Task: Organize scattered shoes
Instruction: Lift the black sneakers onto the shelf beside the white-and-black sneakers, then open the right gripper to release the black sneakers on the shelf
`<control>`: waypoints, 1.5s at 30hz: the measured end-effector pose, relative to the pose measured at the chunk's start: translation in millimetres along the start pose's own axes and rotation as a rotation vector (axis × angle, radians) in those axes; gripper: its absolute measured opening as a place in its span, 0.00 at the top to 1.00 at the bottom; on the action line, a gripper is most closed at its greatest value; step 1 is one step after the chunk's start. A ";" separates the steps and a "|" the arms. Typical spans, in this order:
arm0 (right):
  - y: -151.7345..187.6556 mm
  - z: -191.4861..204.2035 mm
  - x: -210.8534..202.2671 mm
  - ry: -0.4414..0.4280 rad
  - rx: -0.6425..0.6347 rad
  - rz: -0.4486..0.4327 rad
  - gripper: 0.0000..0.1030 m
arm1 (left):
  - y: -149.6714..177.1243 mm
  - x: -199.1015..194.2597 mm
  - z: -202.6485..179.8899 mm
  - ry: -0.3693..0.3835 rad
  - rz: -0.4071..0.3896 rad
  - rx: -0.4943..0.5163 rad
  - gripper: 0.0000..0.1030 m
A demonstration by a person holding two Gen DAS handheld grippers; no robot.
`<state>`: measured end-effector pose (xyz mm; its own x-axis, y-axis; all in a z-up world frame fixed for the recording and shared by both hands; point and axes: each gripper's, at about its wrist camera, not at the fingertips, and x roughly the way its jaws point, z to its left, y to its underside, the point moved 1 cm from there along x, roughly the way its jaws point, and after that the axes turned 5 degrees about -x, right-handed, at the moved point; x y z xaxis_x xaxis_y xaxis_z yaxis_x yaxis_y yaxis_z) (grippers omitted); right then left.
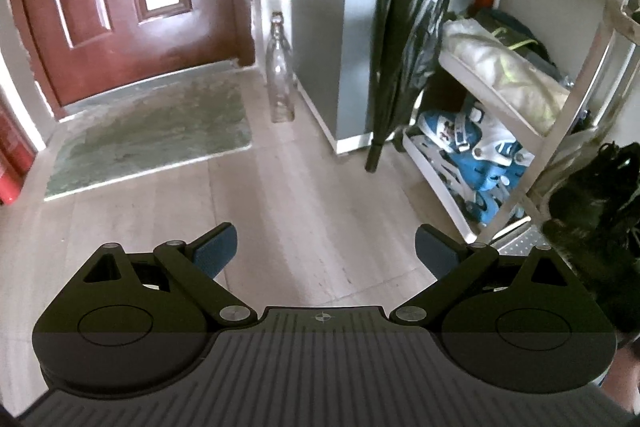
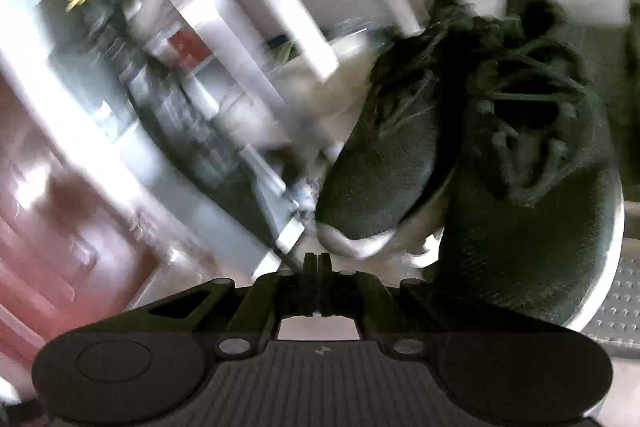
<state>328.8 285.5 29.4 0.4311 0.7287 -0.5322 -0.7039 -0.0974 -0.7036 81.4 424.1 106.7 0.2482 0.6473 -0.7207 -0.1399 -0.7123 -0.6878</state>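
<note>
- Two dark shoes side by side at right of right wrist view, toes near camera.
- Right gripper clenched, grasping nothing.
- Left gripper released, empty.
- Reopen before regrasping.

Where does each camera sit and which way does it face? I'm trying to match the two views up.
Left wrist: sits on the open left gripper, facing floor, doormat, glass bottle and shelf rack.
Right wrist: sits on the shut right gripper, blurred, facing two black sneakers.
Shared: the rack, and probably the sneakers at the left view's right edge.
</note>
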 end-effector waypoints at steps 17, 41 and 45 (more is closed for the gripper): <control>23.8 -54.6 -42.7 -0.054 0.076 0.054 0.88 | 11.1 -3.6 -21.4 0.026 0.012 0.056 0.04; 25.6 -34.3 -18.5 -0.039 0.021 0.081 0.85 | 15.2 -3.8 -28.2 0.043 0.025 0.082 0.04; 13.2 -58.5 -34.9 0.084 0.050 0.001 0.85 | 20.8 -3.5 -35.9 0.051 0.038 0.115 0.04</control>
<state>337.5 219.1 11.2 0.4745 0.6689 -0.5722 -0.7307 -0.0631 -0.6798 112.0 397.3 98.0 0.2881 0.6035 -0.7435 -0.2585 -0.6986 -0.6672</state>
